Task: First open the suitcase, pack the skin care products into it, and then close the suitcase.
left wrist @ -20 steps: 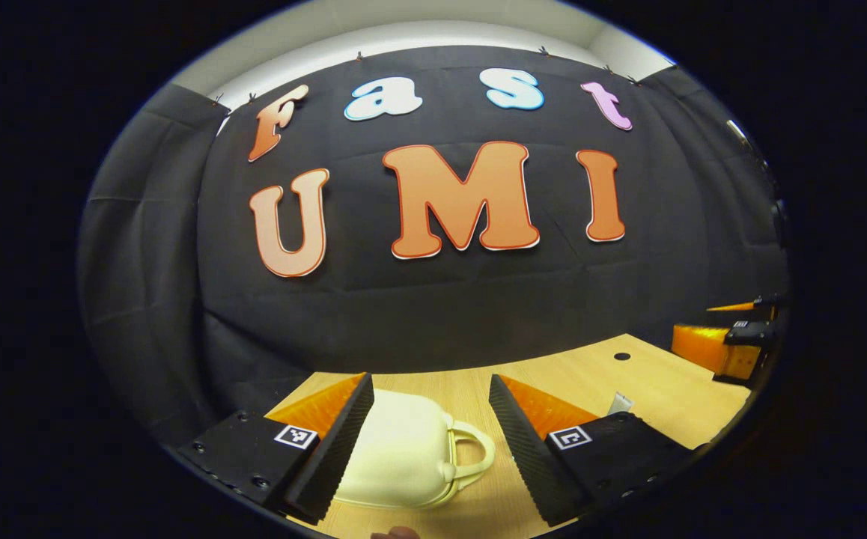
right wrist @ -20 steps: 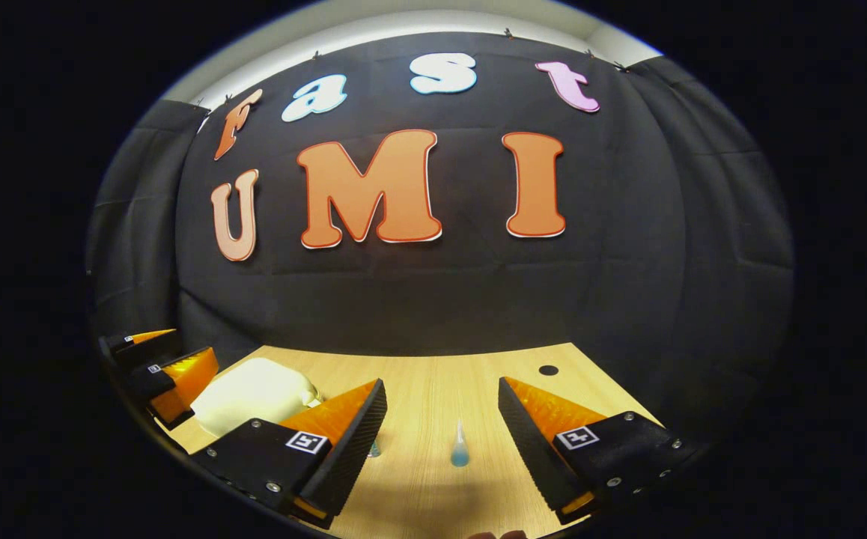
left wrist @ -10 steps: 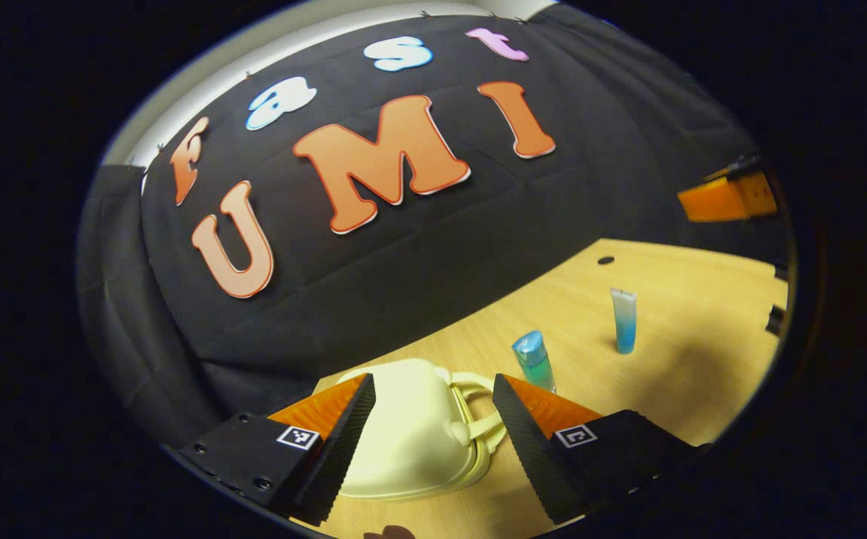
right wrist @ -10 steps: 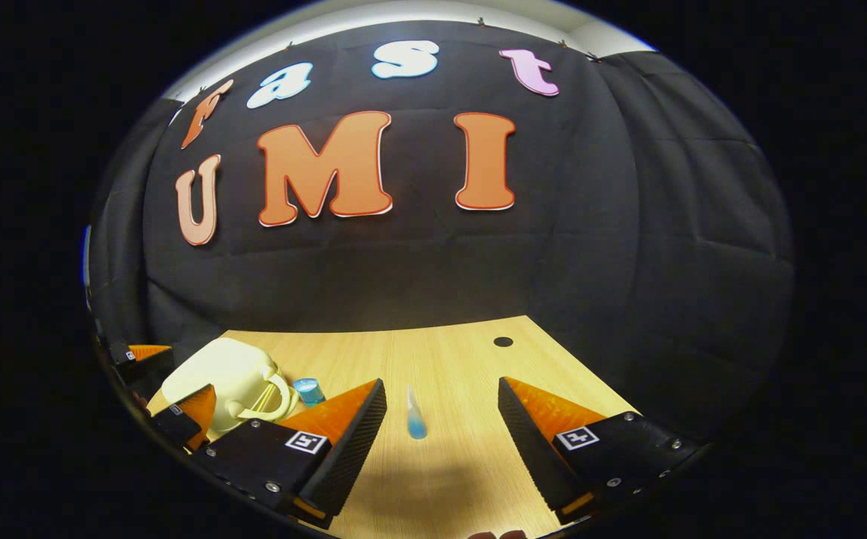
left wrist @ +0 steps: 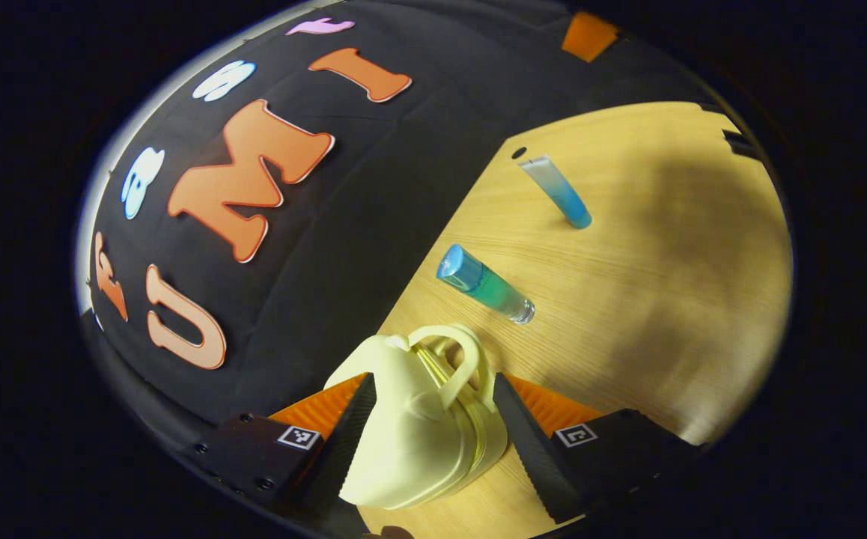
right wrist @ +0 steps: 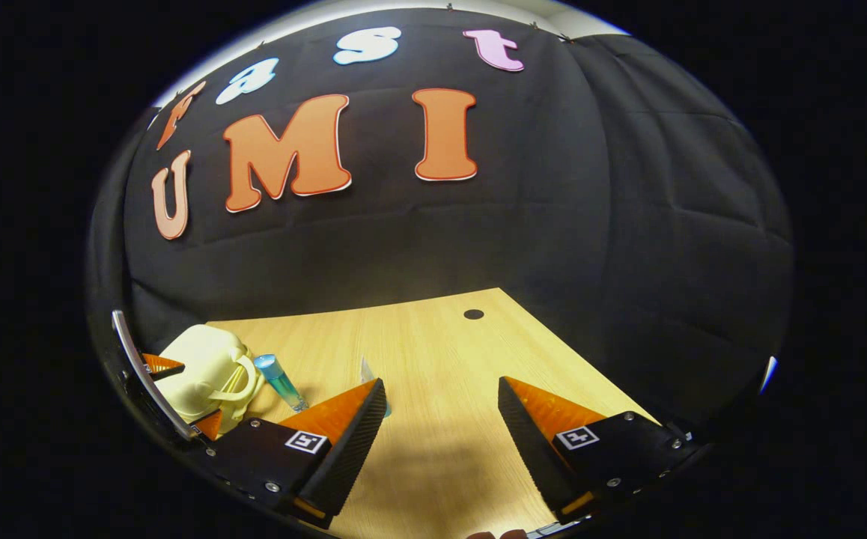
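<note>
Now that your left claw (left wrist: pixel 430 438) has rolled and straddles the shut suitcase (left wrist: pixel 418 427), jaws agape, begin opening; right claw (right wrist: pixel 441 434) gapes empty.

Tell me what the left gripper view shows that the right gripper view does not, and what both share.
Left gripper view: the closed suitcase close up between the open fingers of the left tool; the full length of the tube. Right gripper view: the right tool open over bare table, one finger half hiding the tube. Both: suitcase, blue-capped bottle, tube, table hole.
</note>
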Tool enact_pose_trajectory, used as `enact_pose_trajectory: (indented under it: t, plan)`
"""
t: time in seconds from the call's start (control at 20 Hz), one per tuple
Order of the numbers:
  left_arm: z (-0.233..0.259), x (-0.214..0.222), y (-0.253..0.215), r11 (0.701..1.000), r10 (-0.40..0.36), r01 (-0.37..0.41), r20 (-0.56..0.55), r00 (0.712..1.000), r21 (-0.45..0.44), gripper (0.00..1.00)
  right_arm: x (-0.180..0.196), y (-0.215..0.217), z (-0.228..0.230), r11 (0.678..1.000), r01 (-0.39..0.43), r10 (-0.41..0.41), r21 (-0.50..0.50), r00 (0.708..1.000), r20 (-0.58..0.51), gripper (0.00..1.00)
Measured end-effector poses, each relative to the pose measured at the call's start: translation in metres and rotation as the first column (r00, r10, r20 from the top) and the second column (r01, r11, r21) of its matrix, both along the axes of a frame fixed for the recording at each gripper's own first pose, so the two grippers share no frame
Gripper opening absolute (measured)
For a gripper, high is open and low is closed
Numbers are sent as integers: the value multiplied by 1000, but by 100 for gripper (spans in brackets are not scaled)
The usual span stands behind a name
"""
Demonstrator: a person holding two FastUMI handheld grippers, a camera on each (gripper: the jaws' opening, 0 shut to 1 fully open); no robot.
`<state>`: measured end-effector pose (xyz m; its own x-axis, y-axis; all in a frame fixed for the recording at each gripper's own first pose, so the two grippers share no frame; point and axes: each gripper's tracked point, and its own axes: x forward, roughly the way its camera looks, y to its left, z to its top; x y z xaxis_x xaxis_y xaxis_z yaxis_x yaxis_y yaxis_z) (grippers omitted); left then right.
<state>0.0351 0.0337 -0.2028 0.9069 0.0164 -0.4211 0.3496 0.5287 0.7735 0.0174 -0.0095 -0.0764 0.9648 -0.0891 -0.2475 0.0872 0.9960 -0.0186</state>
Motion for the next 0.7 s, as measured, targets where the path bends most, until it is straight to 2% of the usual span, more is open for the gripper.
enact_pose_trajectory:
  t: [0.1,0.35,0.7]
  plan:
    - [-9,3,4,997,33,-31,-32,999,65,98,2,-10,-2,1000,14,-14,15,1000,-4,95]
    - [-13,14,8,987,77,-70,-46,996,144,98,6,-30,-14,999,34,-33,40,999,-35,95]
    - [-21,33,6,978,101,-84,-84,991,190,98,13,-56,-25,998,56,-52,39,995,-80,95]
